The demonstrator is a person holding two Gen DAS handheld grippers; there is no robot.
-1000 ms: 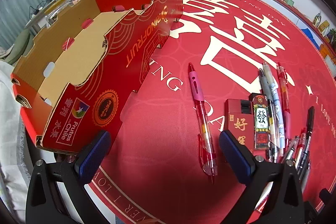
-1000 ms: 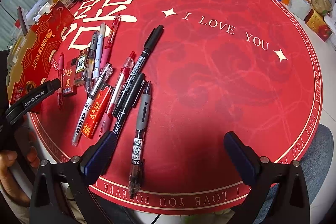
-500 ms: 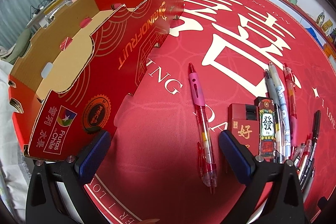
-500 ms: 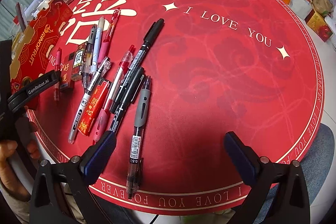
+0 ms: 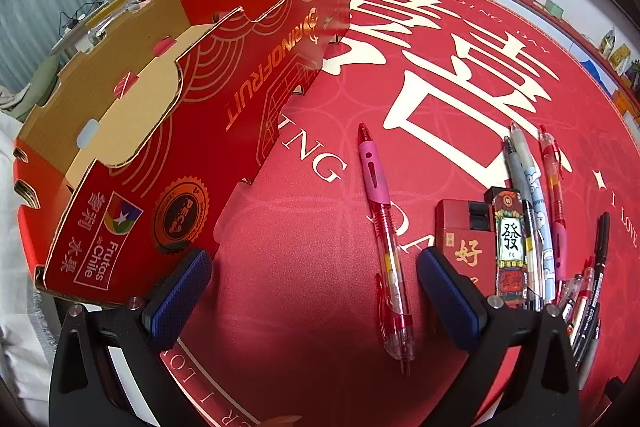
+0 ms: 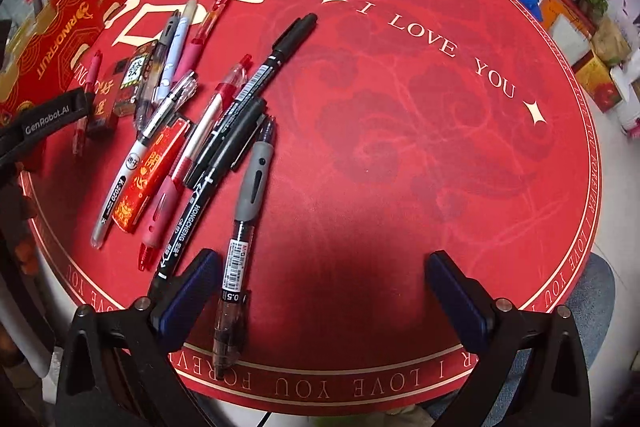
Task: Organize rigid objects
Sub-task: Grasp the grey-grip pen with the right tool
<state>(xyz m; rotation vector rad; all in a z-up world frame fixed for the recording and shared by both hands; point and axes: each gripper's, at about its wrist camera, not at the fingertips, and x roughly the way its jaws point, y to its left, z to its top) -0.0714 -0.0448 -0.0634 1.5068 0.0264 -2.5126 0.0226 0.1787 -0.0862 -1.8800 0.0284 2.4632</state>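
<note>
**Pens waiting, box ready, both grippers spread and empty**

The counter (image 6: 420, 147), under a red printed cloth, fills both views. Ahead and to the left of the left gripper (image 5: 316, 301) stands the cardboard box (image 5: 192, 131), open-topped, its near wall almost touching that gripper's left finger. It looks light and could slide if bumped.

Ahead of the right gripper (image 6: 320, 297), to its left, lies the heap of pens (image 6: 192, 131) with some small red packets (image 6: 148, 175) mixed in, overlapping one another. Nearest, just inside its left finger, is the grey-grip pen (image 6: 250, 211); the rubber sleeve is probably the surest place to pinch, the clear barrel being smooth and prone to roll.

Between the left gripper's fingers, toward the right one, lies the pink pen (image 5: 382, 227), apart from the heap: stiff, light, best taken across its pink grip.
</note>
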